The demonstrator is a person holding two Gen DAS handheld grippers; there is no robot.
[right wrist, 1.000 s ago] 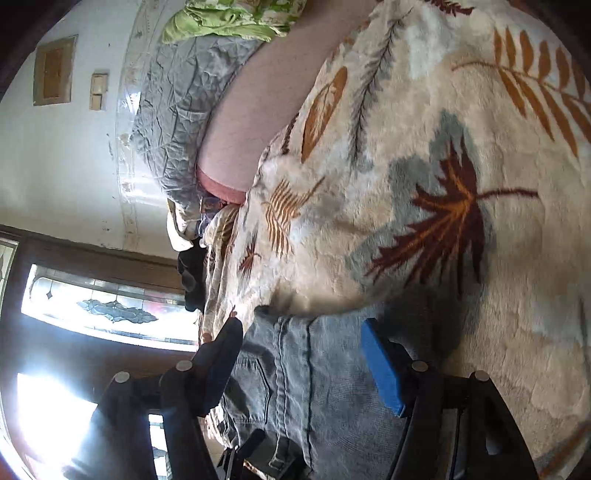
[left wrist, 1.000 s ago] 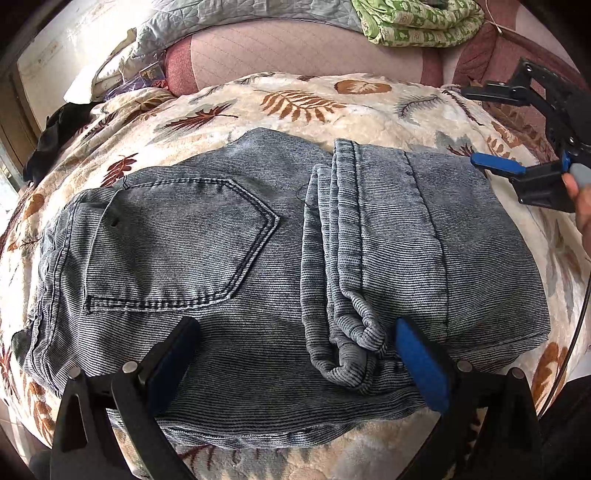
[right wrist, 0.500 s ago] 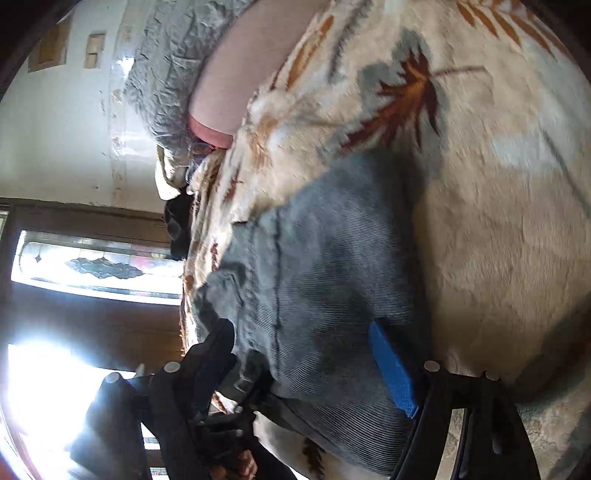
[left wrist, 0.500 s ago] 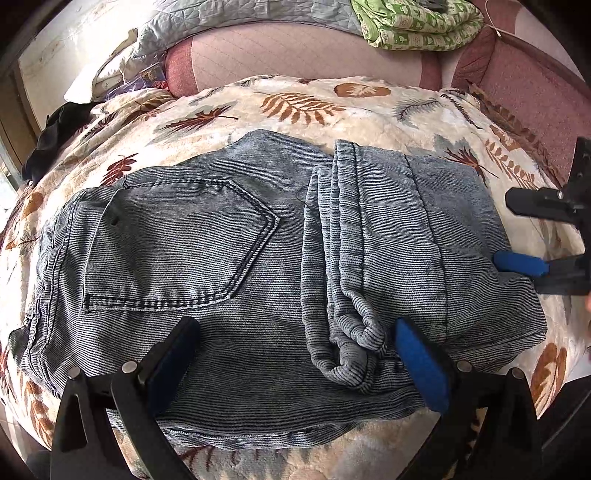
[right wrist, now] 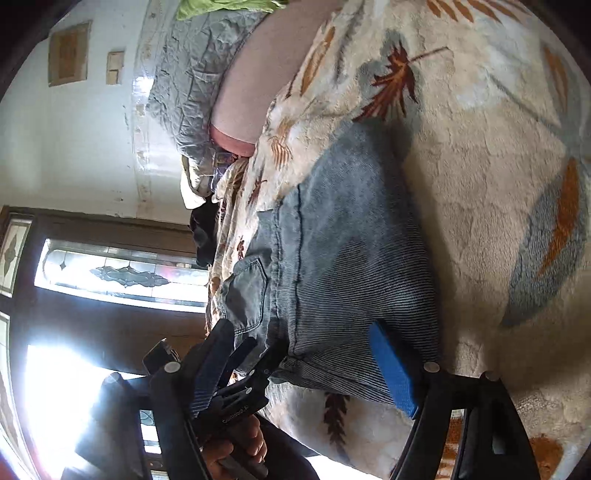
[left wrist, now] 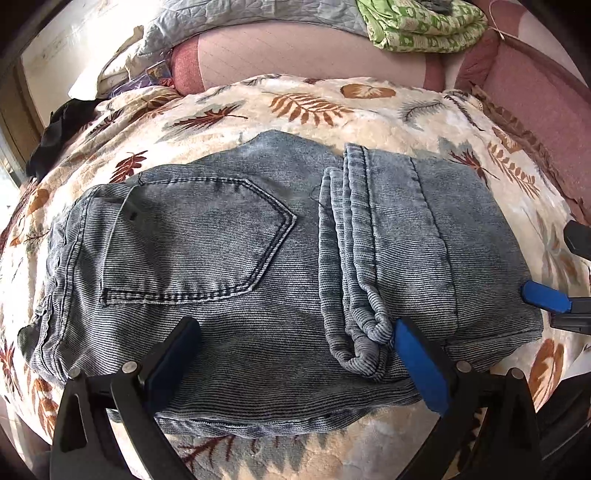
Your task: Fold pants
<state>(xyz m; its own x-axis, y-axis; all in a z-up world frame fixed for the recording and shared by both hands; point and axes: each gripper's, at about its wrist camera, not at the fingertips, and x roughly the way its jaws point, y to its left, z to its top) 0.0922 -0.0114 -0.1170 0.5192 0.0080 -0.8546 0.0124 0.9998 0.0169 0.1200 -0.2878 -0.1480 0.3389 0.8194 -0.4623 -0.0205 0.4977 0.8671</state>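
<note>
Since a second ago your right gripper (left wrist: 554, 280) has travelled along the right edge of the folded pants (left wrist: 280, 266) toward the near corner, and its jaws have just been opening; they now stand wide with that edge of the denim between them, not pressed. Your left gripper (left wrist: 295, 354) hangs over the near edge of the pants with its jaws wide too, holding nothing. The pants lie folded flat in the middle of the leaf-patterned blanket (left wrist: 314, 103) on the bed, back pocket (left wrist: 199, 240) facing up, with a green quilt (left wrist: 424, 26) well behind.
</note>
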